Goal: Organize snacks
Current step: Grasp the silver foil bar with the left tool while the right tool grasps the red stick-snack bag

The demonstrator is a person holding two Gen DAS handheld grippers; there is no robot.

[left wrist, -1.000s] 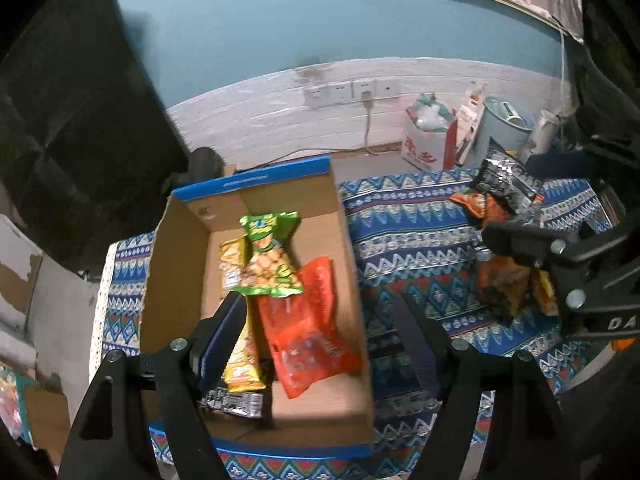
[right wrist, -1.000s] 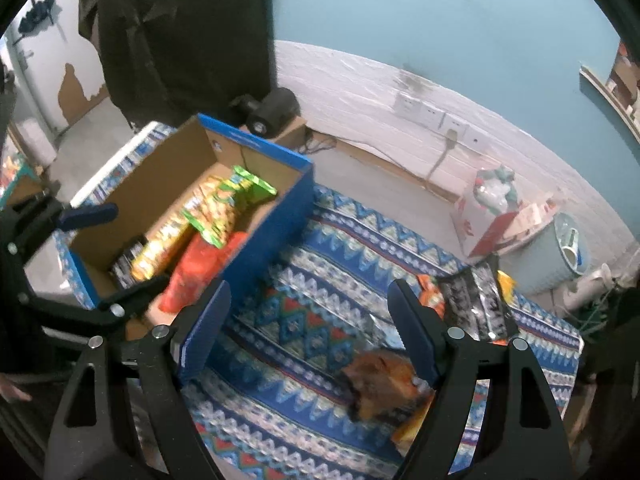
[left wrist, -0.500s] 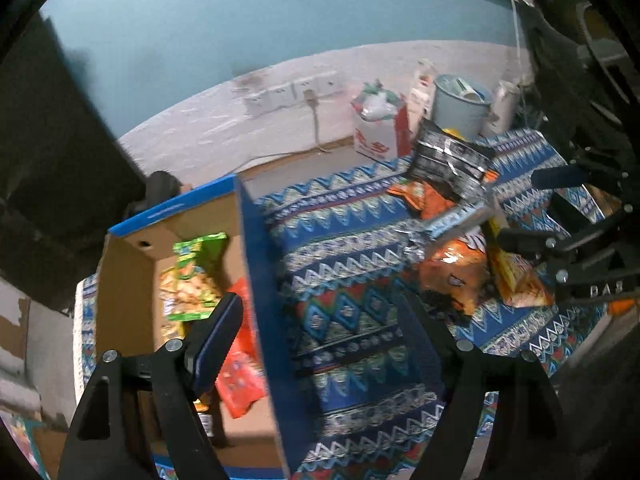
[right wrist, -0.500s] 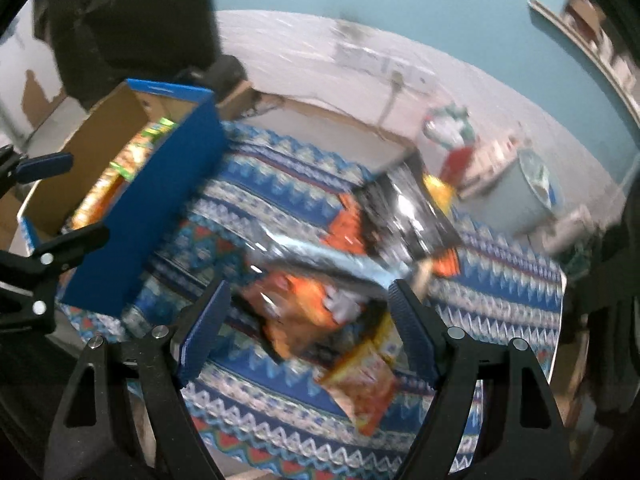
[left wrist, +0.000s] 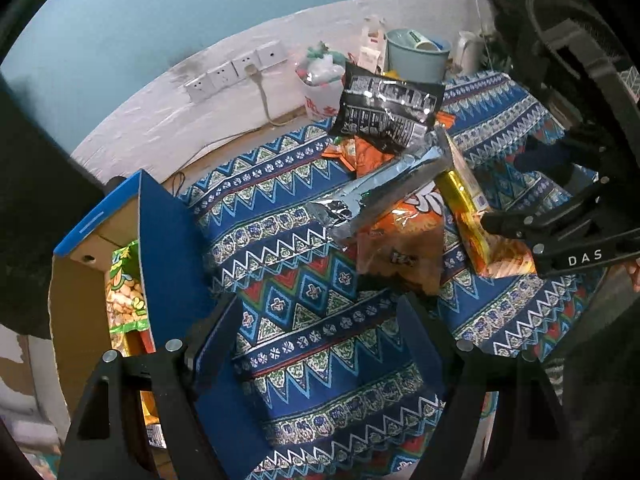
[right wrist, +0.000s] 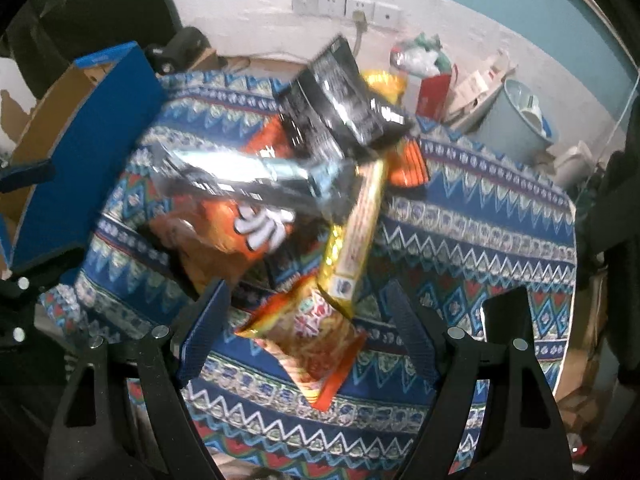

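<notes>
**A:** Snacks lie heaped on the patterned cloth (right wrist: 460,216). We count a black packet (right wrist: 340,108) on top, a silver packet (right wrist: 256,180) across the middle, an orange bag (right wrist: 224,236) beneath, a gold-edged packet (right wrist: 356,236) and a red-orange noodle packet (right wrist: 320,344) nearest us. Where does the right gripper (right wrist: 306,330) stand?

**B:** We see its jaws wide apart and empty. The noodle packet lies between the fingers, its top corner under the gold-edged packet at twelve o'clock; no pad touches it. The rest of the heap runs from eleven to one o'clock.

**A:** And the left gripper (left wrist: 320,334)?

**B:** Spread as well, over bare cloth, holding nothing. In its view the orange bag (left wrist: 400,248) sits just past the fingertips at one o'clock, the silver packet (left wrist: 372,196) above it, and the cardboard box (left wrist: 168,248) at nine o'clock, with a green packet (left wrist: 124,292) inside.

**A:** What may go wrong?

**B:** We judge three risks. The packets overlap, so a closing jaw may pinch two at once or drag the gold-edged one along. The glossy film may slip from the pads. Both grippers also converge on one heap, and we note the right one already at three o'clock in the left view, so a collision is possible.
</notes>
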